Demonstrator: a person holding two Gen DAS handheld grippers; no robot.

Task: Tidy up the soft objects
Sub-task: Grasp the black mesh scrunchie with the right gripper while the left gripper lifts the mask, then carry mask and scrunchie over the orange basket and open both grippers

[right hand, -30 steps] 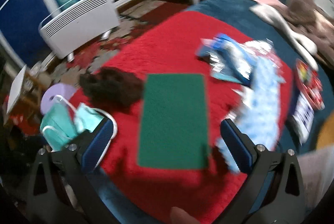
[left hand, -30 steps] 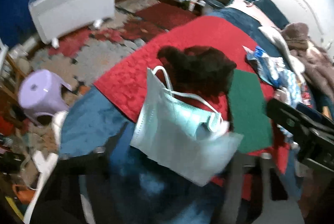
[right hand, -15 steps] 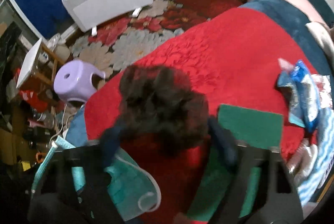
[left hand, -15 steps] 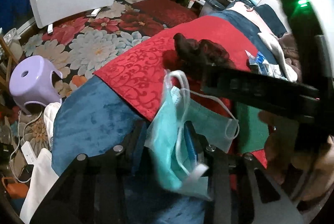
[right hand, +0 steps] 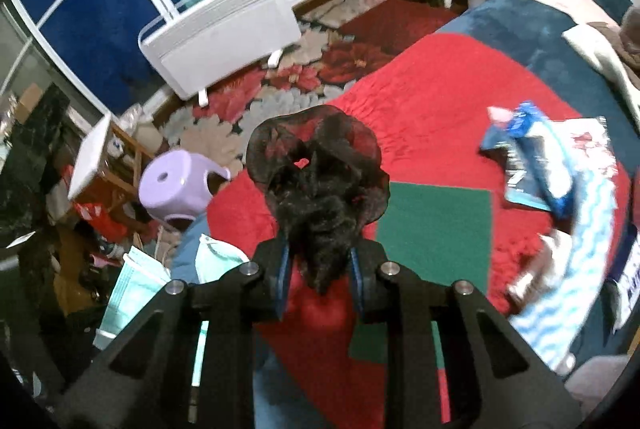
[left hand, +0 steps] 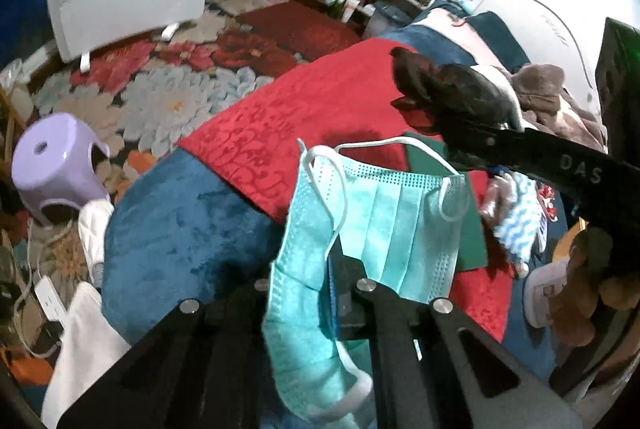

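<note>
My left gripper (left hand: 320, 293) is shut on teal surgical face masks (left hand: 384, 225), which hang above the bed's blue cover. The masks also show at the lower left of the right wrist view (right hand: 132, 289). My right gripper (right hand: 320, 269) is shut on a black frilly scrunchie (right hand: 320, 197) and holds it lifted above the red blanket (right hand: 432, 101). The scrunchie also shows in the left wrist view (left hand: 444, 97), at the tip of the right gripper. A green mat (right hand: 436, 229) lies flat on the blanket to the right of the scrunchie.
Blue snack packets (right hand: 536, 165) and a blue-white patterned cloth (right hand: 568, 281) lie on the bed at right. A lilac stool (right hand: 176, 189) and a white heater (right hand: 216, 45) stand on the floral rug. Brown clothing (left hand: 548, 97) lies far right.
My right gripper has shut on the black scrunchie and lifted it off the red blanket. My left gripper still holds the masks, now raised and spread wider.
</note>
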